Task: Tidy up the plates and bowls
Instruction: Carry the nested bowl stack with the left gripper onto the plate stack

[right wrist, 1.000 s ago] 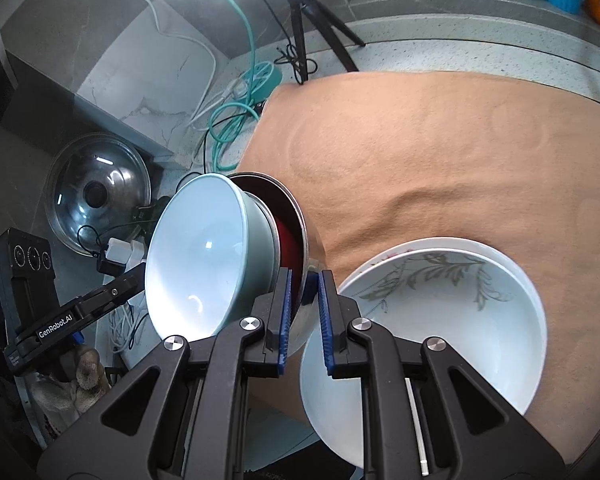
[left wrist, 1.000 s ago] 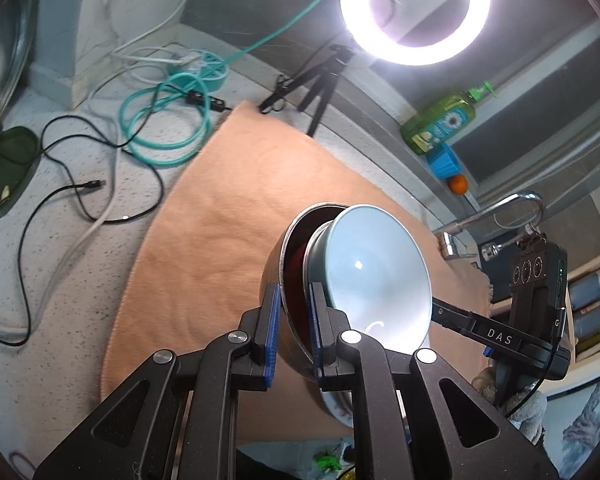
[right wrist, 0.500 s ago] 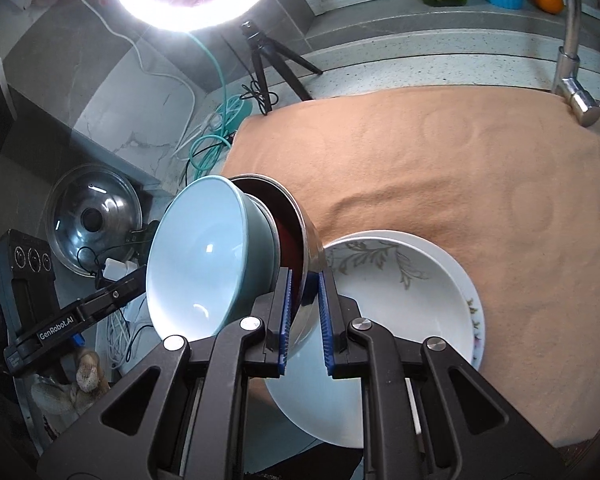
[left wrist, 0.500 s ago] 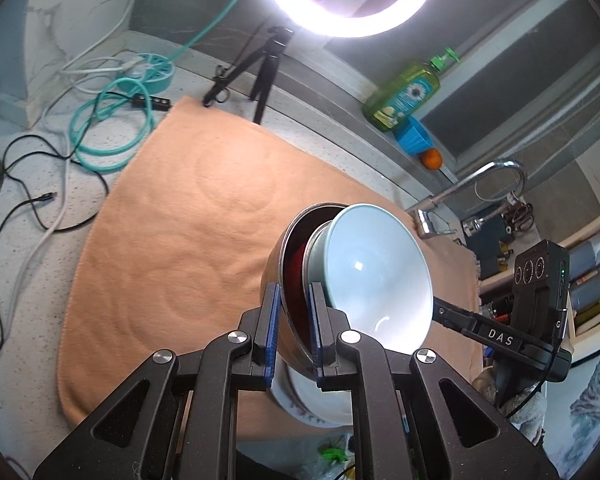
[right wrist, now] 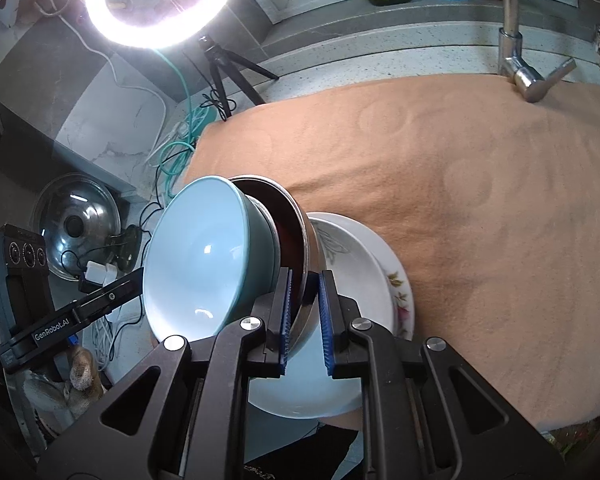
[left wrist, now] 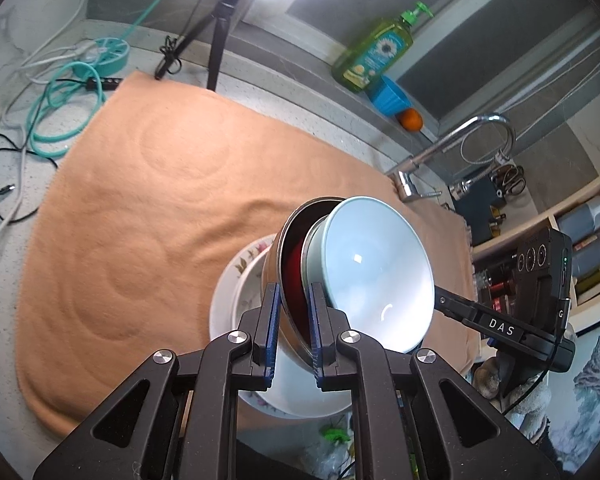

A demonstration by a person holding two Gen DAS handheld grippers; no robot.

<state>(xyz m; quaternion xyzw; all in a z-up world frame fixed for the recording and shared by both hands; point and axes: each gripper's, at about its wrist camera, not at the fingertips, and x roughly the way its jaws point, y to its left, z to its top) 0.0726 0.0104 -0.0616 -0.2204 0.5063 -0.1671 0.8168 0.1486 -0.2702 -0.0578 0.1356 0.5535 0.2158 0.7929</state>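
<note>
A steel bowl (left wrist: 290,240) with a dark red inside holds a pale blue bowl (left wrist: 376,276) nested in it. Both are tipped on edge in the air. My left gripper (left wrist: 292,328) is shut on the steel bowl's rim from one side. My right gripper (right wrist: 305,320) is shut on the same rim (right wrist: 300,240) from the other side; the blue bowl (right wrist: 204,260) faces left there. Below them a white bowl (right wrist: 356,264) sits on a floral plate (right wrist: 402,292), stacked on the orange cloth (right wrist: 480,200). The stack also shows in the left wrist view (left wrist: 240,272).
A ring light on a tripod (right wrist: 224,68), cables (left wrist: 60,112), a soap bottle (left wrist: 376,56), a blue cup (left wrist: 390,98) and an orange (left wrist: 411,119) stand along the back ledge. A faucet (right wrist: 516,48) is at the right. A steel lid (right wrist: 76,224) lies left.
Both grippers, still holding the nested bowls, have moved right across the cloth toward the white bowl and plate stack, which now lies directly under the bowls.
</note>
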